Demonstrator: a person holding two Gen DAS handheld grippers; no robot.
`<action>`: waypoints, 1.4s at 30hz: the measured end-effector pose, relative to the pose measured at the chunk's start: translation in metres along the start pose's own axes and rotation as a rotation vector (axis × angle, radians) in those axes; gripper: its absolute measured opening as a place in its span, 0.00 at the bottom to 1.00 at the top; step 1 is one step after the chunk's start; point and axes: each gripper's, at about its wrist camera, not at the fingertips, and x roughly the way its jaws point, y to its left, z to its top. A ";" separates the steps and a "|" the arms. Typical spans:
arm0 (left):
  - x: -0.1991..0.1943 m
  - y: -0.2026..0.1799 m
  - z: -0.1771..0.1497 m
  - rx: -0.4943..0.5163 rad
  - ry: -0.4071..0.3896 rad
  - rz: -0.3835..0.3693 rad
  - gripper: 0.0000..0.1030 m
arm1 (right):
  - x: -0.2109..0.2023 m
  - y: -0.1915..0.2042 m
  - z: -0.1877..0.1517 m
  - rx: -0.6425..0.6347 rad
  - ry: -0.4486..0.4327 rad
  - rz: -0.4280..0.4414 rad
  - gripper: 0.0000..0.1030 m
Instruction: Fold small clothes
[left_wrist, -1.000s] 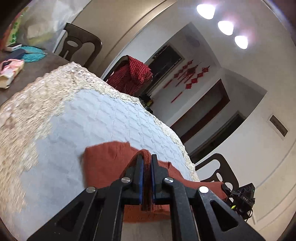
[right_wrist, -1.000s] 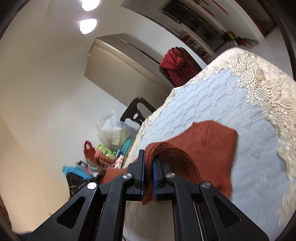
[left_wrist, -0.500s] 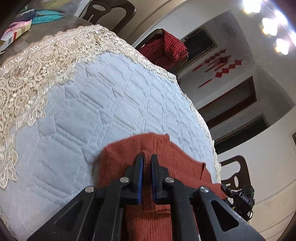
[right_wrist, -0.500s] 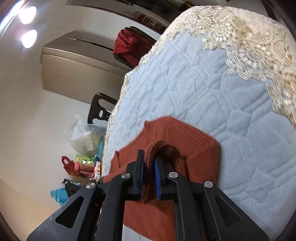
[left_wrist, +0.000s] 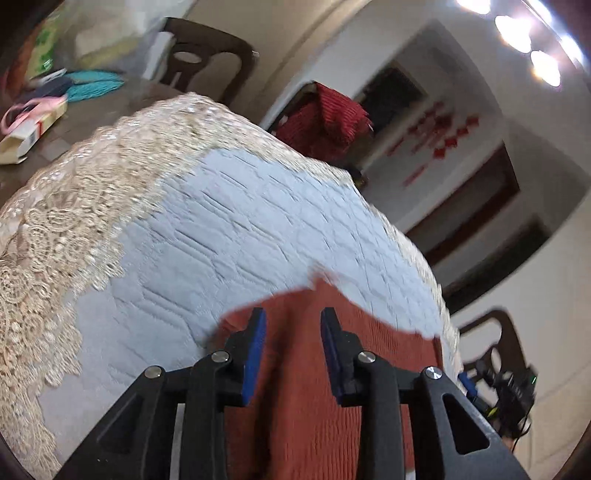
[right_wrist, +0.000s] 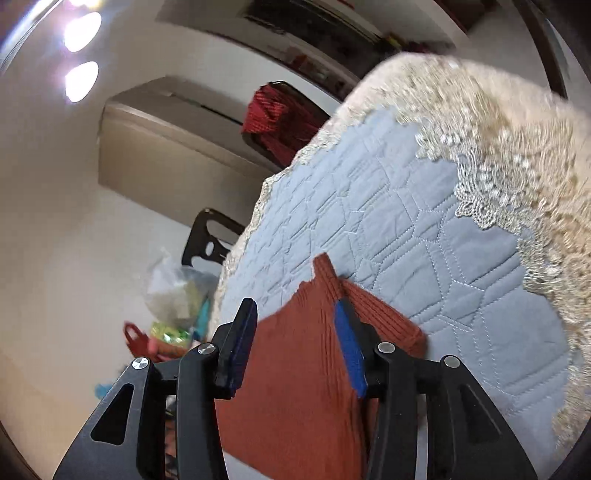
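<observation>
The rust-red knit garment (left_wrist: 314, 387) lies flat on the near part of the quilted blue cloth (left_wrist: 207, 236), lace border (left_wrist: 55, 236) at the left. Left gripper (left_wrist: 291, 350) and right gripper (right_wrist: 295, 347) stand spread above it, pinching nothing. Judged step: one fold laid; the next calls for regrasping an edge.

No text, label, brand or number can be read in either view. The red wall ornaments (left_wrist: 439, 136) in the left wrist view are too blurred to show any characters, and the small carton (left_wrist: 31, 131) lying on the tabletop (left_wrist: 88, 110) carries printing too small and smeared to make out
</observation>
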 end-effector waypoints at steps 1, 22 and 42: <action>0.002 -0.004 -0.005 0.017 0.009 -0.002 0.31 | -0.001 0.003 -0.003 -0.024 0.000 -0.019 0.43; -0.011 -0.036 -0.064 0.291 0.069 0.076 0.30 | -0.023 0.035 -0.094 -0.458 0.087 -0.430 0.12; 0.021 -0.135 -0.124 0.524 0.150 -0.018 0.31 | 0.000 0.079 -0.130 -0.614 0.109 -0.390 0.16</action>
